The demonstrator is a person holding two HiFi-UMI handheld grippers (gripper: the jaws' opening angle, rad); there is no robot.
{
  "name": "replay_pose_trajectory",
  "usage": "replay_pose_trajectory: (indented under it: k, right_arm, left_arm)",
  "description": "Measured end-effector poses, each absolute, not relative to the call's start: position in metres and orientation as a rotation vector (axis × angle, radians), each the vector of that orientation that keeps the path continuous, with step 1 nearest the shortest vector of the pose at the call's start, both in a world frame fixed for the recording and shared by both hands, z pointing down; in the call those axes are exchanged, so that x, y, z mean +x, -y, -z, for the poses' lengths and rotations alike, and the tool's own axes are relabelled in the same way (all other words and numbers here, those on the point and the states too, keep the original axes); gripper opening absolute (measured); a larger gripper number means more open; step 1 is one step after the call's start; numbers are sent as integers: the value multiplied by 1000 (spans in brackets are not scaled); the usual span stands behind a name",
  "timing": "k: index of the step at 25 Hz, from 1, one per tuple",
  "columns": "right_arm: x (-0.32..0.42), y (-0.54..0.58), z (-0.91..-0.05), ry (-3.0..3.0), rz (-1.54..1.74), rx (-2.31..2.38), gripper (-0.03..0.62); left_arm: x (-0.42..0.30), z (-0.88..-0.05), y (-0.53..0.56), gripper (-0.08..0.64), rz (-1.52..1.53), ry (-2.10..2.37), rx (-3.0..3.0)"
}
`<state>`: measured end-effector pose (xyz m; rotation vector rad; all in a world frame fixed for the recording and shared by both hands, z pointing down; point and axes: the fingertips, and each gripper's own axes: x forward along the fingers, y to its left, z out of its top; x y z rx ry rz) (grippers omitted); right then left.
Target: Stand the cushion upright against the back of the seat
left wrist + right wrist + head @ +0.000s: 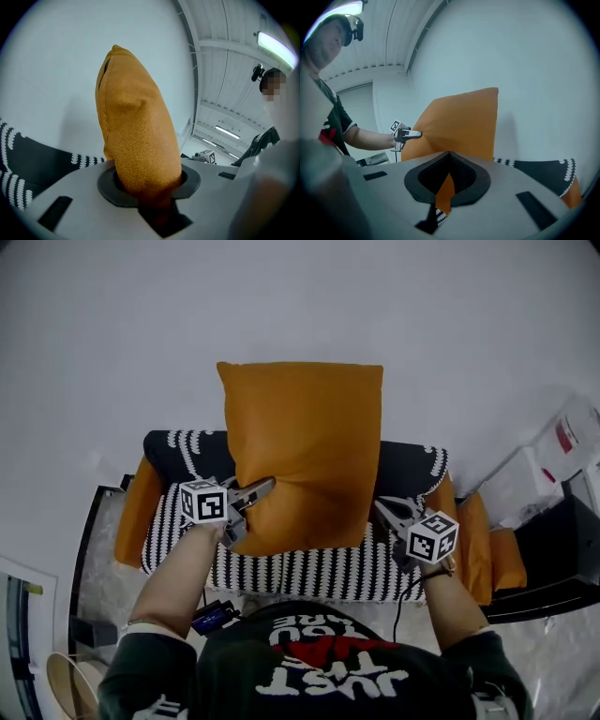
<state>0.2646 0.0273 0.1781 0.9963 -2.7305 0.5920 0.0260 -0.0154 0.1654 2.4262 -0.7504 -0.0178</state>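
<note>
An orange square cushion point(305, 446) is held upright above a black-and-white patterned seat point(319, 573), in front of its dark backrest point(403, 465). My left gripper point(267, 486) is shut on the cushion's lower left edge. In the left gripper view the cushion point(136, 126) rises edge-on out of the left gripper point(149, 185). My right gripper point(380, 506) meets the cushion's lower right edge. In the right gripper view the right gripper point(447, 173) has its jaws closed to a narrow slit with a strip of orange in it, and the cushion point(459, 124) spreads beyond.
Orange side cushions point(131, 512) point(473, 540) flank the seat. A plain white wall point(300, 306) stands close behind the backrest. White boxes point(553, 456) sit at the right on a dark stand, and a dark-framed low table point(94, 568) is at the left.
</note>
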Motion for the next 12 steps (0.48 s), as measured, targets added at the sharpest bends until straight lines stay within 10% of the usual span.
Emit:
replay_pose_trajectory:
  k: [12]
  right_arm:
    - [220, 35, -190, 2694, -609, 1025, 25]
  left_arm:
    - [-14, -157, 119, 137, 43, 725, 2529]
